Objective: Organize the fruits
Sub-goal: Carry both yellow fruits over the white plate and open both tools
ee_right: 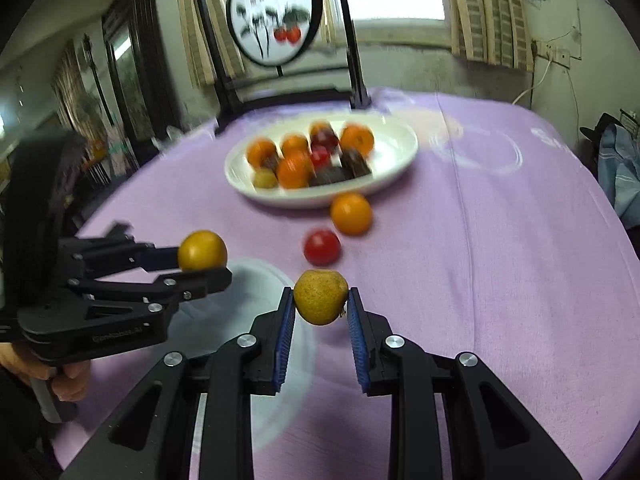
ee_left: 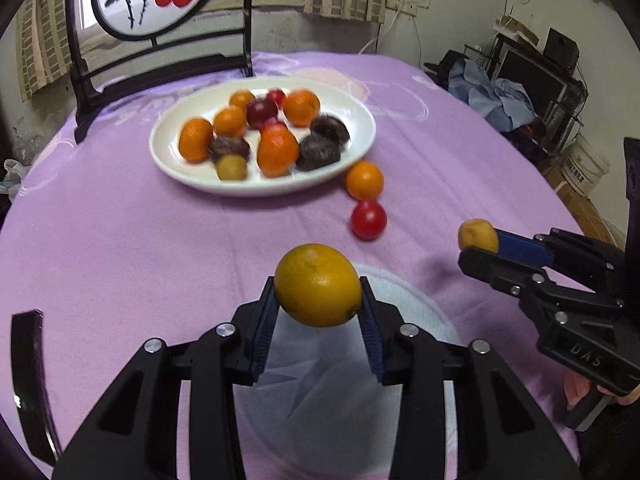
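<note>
1. Left tongs [ee_left: 318, 300]: closed on a yellow-orange citrus fruit [ee_left: 318, 285], its blue pads [ee_left: 265, 334] pressing the fruit from both sides; the fruit is held clear of the desk, on the near side of the white plate.
2. Right tongs [ee_right: 320, 300]: closed on a small speckled yellow fruit [ee_right: 320, 297], gripped between the two blue pads and lifted off the cloth, also on the near side of the white plate.
3. White plate [ee_left: 360, 120]: the landmark, resting on the desk in front of a dark chair back [ee_left: 160, 40] with a round painted panel. It carries several orange fruits, a few dark brown ones, some red ones and one small yellowish fruit.
4. Loose orange fruit [ee_left: 364, 180]: on the cloth just beside the plate's near rim, apparently touching it.
5. Red fruit [ee_left: 368, 219]: on the cloth just nearer than the loose orange fruit, close to it; whether they touch cannot be told.
6. Purple cloth [ee_left: 120, 240]: covers the desk.
7. Pale translucent bag [ee_left: 320, 380]: lies on the cloth below the left tongs, well to the near side of the plate.
8. Hand [ee_right: 70, 376]: grips the left tongs' handle.
</note>
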The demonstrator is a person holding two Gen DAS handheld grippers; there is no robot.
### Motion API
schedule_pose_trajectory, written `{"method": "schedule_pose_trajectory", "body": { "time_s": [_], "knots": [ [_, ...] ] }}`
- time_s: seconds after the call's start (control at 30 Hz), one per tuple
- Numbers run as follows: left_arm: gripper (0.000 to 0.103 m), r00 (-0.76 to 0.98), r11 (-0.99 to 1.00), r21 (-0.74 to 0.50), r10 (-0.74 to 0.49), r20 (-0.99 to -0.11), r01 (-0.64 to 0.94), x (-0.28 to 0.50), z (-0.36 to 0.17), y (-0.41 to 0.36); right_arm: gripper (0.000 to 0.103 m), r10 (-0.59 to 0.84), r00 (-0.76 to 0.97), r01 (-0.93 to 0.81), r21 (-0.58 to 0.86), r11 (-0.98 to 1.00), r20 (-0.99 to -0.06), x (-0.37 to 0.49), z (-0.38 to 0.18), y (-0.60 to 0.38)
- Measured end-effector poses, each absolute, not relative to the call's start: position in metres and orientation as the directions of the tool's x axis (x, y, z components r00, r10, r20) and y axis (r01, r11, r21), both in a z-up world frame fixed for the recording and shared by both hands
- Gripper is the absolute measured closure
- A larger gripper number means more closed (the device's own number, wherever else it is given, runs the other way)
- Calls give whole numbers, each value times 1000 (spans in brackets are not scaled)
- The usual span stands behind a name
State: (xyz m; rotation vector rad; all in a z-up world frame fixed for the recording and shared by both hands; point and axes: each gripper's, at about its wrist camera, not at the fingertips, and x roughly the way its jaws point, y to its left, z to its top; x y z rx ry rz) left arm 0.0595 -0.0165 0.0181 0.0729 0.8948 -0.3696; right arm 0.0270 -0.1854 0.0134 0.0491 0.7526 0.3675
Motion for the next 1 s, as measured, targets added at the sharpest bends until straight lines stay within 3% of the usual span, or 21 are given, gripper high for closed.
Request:
{"method": "schedule_pose_trajectory", "body": {
  "time_s": [0.13,0.27,0.63,0.9,0.97,1.0],
  "knots": [
    [65,639,940,-101,-297,-709,325,70,55,-6,76,363,700,-323,181,929,-616,37,38,-182],
    [65,665,958,-101,-259,-701,267,92,70,-4,76,349,712,-334,144,931,-609,61,54,-172],
    [65,619,985,-124,-173,-766,122,175,38,5,76,297,665,-330,88,940,-685,144,31,-143],
    [65,617,991,-115,-134,-776,70,226,31,12,75,306,657,-328,105,939,-689,184,15,-125],
    [64,610,992,-113,-118,-784,47,234,28,14,66,317,663,-316,130,940,-679,187,12,-125],
    [61,612,992,-118,-115,-783,37,235,28,15,56,313,669,-306,134,943,-674,188,11,-127]
  ]
}}
